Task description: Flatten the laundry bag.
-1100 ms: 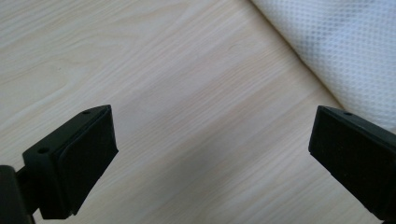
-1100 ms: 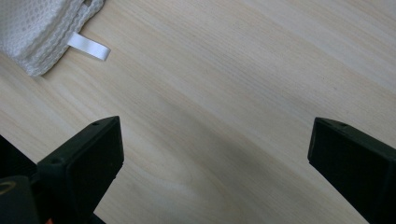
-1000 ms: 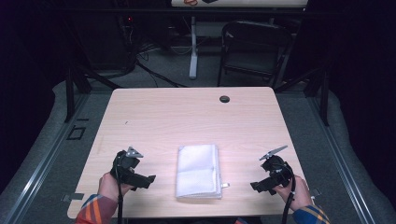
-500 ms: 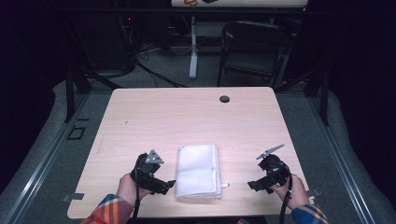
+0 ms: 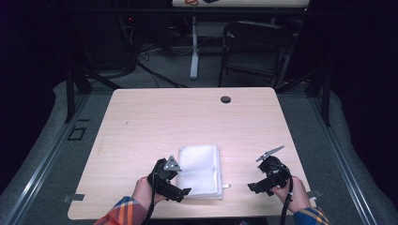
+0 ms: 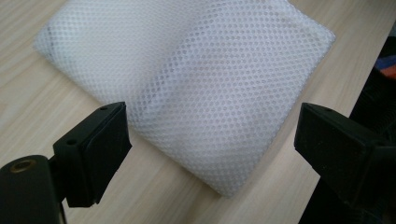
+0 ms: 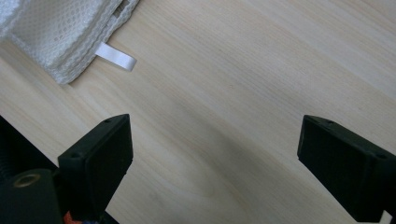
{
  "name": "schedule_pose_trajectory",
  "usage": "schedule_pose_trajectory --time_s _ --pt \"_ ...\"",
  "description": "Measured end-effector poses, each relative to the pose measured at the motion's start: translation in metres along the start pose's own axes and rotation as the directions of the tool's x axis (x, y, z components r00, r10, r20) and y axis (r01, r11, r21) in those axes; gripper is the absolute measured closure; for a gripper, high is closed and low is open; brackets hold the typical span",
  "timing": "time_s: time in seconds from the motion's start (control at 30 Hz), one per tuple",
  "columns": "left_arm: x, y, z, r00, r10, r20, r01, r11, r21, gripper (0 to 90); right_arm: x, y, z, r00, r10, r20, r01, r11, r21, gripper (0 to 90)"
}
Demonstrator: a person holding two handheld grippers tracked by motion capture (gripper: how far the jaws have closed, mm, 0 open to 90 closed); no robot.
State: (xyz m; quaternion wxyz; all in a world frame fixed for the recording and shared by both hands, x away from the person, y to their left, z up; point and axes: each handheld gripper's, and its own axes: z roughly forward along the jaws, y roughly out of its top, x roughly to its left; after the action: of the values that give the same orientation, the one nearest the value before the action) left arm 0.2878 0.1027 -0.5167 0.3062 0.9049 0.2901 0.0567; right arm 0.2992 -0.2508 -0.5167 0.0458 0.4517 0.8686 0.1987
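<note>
Lying between both spread grippers, the mesh bag (image 5: 201,169) touches the left gripper (image 5: 184,191); right gripper (image 5: 253,186) apart.

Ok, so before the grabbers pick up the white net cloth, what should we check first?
1. Left gripper jaws open wide enough: ok, though they have just been closing a little, with nothing pinched.
2. Folded mesh cloth corner lies between the left jaws: ok.
3. Left pads touching the cloth: cannot tell.
4. Right gripper open: ok, jaws also just closing a little over bare table.
5. Right gripper lined up with the cloth: not ok, it is off to the side, near the white tag.
6. Cloth lying flat: ok.
</note>
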Motion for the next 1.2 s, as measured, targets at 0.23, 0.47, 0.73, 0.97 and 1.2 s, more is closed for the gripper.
schedule_pose_trajectory --time_s 0.23,0.47,0.73,0.97,1.2 --pt "-0.008 0.006 0.015 0.9979 0.041 0.050 -0.042 0.9989 0.021 9.9 -0.003 -0.002 0.002 0.9998 0.007 -0.018 -0.007 1.000 0.010 11.5" --pt "-0.012 0.009 0.023 0.9967 0.060 0.055 -0.062 0.9977 0.028 9.9 0.001 -0.002 0.000 1.0000 -0.003 0.000 0.003 1.000 0.011 12.8" --pt "-0.020 0.016 0.039 0.9899 0.123 0.070 -0.127 0.9902 0.057 12.5 0.001 -0.003 0.002 0.9997 0.002 -0.023 -0.002 1.000 0.013 13.9" --pt "-0.032 0.021 0.056 0.9800 0.194 0.043 -0.198 0.9749 0.102 15.2 0.004 -0.004 0.006 0.9997 0.020 -0.016 -0.020 1.000 -0.001 14.6" --pt "-0.038 0.020 0.066 0.9719 0.235 -0.014 -0.230 0.9620 0.147 29.9 0.004 -0.003 0.006 0.9995 0.003 -0.031 -0.002 1.000 0.026 15.0"
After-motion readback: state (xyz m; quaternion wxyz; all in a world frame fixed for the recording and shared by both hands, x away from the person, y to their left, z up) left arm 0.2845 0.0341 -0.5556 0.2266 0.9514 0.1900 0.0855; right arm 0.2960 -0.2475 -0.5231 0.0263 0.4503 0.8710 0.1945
